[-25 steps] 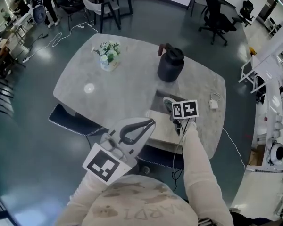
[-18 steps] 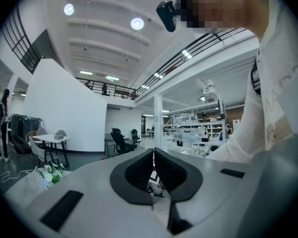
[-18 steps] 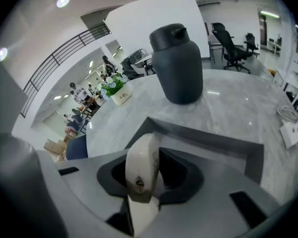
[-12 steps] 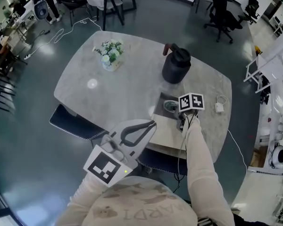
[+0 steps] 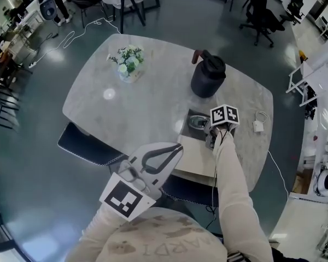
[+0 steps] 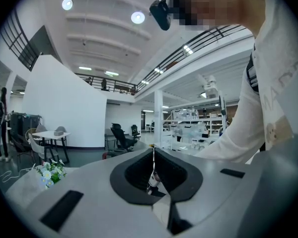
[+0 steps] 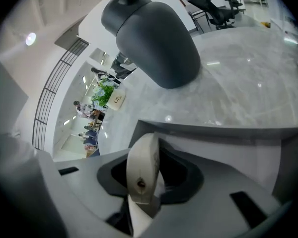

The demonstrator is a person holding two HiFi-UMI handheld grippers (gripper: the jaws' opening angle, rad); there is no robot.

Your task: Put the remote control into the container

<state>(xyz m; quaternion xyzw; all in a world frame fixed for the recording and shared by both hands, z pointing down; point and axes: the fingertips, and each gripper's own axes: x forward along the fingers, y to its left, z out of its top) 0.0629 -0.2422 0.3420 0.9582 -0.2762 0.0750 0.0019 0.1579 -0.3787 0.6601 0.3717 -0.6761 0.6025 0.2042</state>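
My right gripper (image 5: pixel 204 126) is shut on a white remote control (image 7: pixel 143 171), which stands on edge between the jaws. It hangs tilted downward over a box-shaped grey container (image 5: pixel 189 115) near the table's front right edge. The container's rim (image 7: pixel 213 131) and grey inside fill the right gripper view just ahead of the remote. The head view shows only a pale bit of the remote (image 5: pixel 198 123) over the container's dark inside. My left gripper (image 5: pixel 173 148) is held low near my body, off the table's front edge. Its jaws (image 6: pixel 153 155) are shut on nothing.
A black jug (image 5: pixel 209 79) stands just behind the container. A small vase of flowers (image 5: pixel 128 62) sits at the far left of the marble table (image 5: pixel 147 100). A white charger (image 5: pixel 258 126) with a cable lies to the right. A dark chair (image 5: pixel 87 144) is tucked at the table's left.
My right gripper has sunk toward the container and rolled, with the remote still in it. The left gripper has shifted slightly forward and down.
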